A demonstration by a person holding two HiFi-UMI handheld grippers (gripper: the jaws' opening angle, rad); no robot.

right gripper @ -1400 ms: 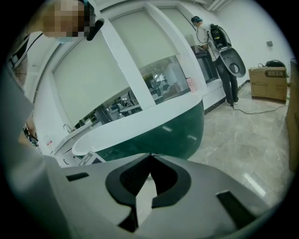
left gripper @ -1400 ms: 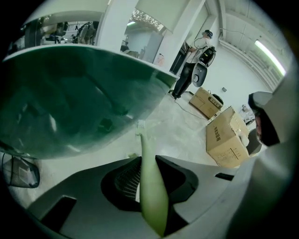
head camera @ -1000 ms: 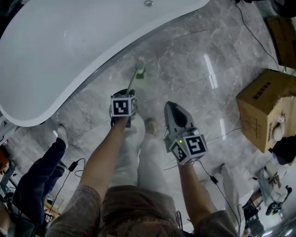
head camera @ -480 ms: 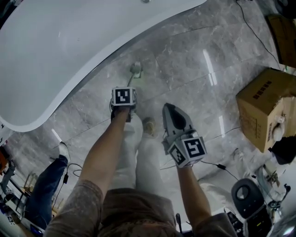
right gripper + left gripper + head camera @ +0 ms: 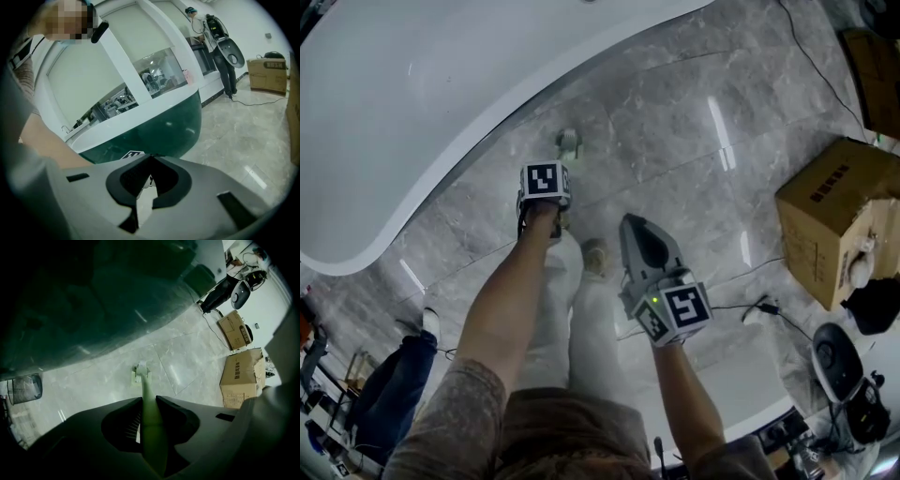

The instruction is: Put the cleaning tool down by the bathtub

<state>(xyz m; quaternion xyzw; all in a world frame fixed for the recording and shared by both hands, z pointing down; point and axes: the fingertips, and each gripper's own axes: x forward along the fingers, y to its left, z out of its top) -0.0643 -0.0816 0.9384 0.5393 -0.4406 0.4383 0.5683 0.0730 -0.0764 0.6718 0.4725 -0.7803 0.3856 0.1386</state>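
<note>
1. The left tongs (image 5: 149,399) are clamped on the pale green handle of the cleaning tool (image 5: 140,372). The handle runs out between the two jaws, and both pads press its sides.
2. These tongs point steeply down at the floor (image 5: 675,131), a grey marble-look tile surface.
3. The tool's small white-and-green head hangs at the far end of the handle, low over the floor and near the curved outer wall of the bathtub (image 5: 412,112). Whether the head touches the tile cannot be told.
4. In the left gripper view the bathtub's outer wall is dark green. In the head view its inside and rim are white.
5. The right tongs (image 5: 151,155) are closed, with the jaw tips meeting and nothing between them. They are held beside the left forearm, well apart from the tool, and aim slantwise toward the bathtub's rounded end.
6. The person's legs in white trousers (image 5: 572,309) stand on the floor below both tongs, one shoe (image 5: 596,255) showing between them.
7. A cardboard box (image 5: 830,211) sits near the floor's right edge in the head view, well apart from the tool.
8. A black cable (image 5: 741,309) trails over the tile near the box.
9. A wire basket (image 5: 23,389) stands on the floor by the bathtub, at the left edge of the left gripper view.
</note>
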